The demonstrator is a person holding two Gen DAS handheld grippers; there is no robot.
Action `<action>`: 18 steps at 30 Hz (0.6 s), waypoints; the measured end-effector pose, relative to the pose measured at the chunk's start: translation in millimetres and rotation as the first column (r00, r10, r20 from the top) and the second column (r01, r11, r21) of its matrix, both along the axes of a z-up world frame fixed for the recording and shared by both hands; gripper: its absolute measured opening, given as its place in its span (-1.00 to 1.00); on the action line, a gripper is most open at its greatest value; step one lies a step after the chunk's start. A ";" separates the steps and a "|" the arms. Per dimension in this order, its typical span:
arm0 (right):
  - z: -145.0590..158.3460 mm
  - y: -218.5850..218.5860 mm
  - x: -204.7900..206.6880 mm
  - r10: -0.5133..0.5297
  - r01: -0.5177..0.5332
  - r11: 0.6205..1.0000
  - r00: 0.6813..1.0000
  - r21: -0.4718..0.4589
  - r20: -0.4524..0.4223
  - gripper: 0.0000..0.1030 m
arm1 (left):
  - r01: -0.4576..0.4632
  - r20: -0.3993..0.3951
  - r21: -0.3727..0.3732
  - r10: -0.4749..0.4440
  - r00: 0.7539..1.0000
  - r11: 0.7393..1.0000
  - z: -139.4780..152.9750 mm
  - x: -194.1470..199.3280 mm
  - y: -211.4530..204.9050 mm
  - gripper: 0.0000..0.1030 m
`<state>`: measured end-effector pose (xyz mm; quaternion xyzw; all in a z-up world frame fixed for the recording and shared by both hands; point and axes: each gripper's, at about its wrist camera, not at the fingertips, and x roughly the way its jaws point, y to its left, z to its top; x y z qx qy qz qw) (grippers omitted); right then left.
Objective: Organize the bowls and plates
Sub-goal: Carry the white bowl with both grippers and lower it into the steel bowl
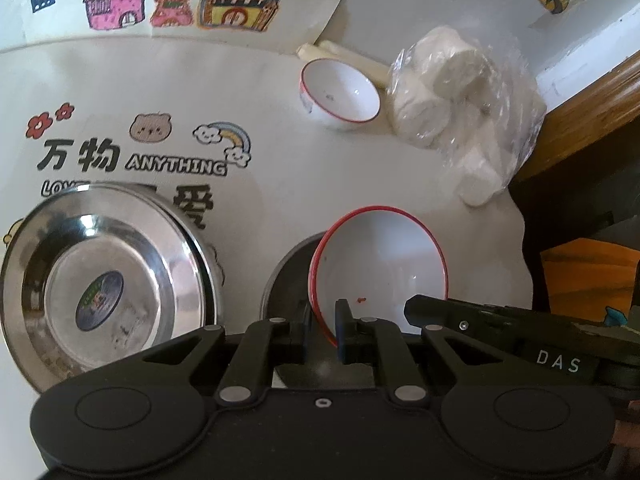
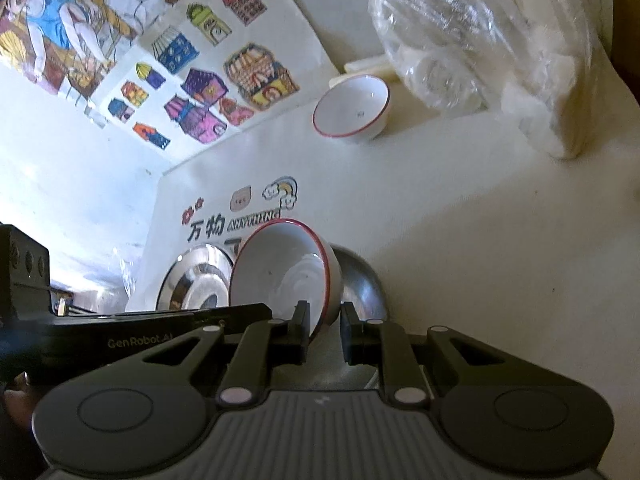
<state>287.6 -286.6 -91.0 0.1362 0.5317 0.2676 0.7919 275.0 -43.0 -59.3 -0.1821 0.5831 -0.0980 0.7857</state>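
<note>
Near bowl [image 1: 380,264] tilted at the table's [image 1: 300,176] near edge, its rim clamped between both hand-held grippers: left hand-held gripper [image 1: 322,330] and right hand-held gripper [image 2: 324,332]. Steel plate [image 1: 108,284] just left of it, another steel plate [image 2: 360,276] behind and under it. Far bowl [image 1: 340,94] well apart toward the back edge, plastic bag [image 1: 460,112] just right of it.
</note>
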 end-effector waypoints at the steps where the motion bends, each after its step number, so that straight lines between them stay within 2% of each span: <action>1: -1.0 0.9 -0.6 0.004 -0.004 1.000 1.000 -0.004 -0.005 -0.65 | 0.001 -0.005 0.003 -0.001 1.000 1.000 -0.7 -0.4 0.3 -0.75; 18: -13.9 7.5 -2.4 0.049 -0.054 0.996 0.996 -0.077 -0.072 -0.65 | 0.041 -0.085 0.039 -0.038 0.996 0.998 -12.6 0.2 -7.2 -0.74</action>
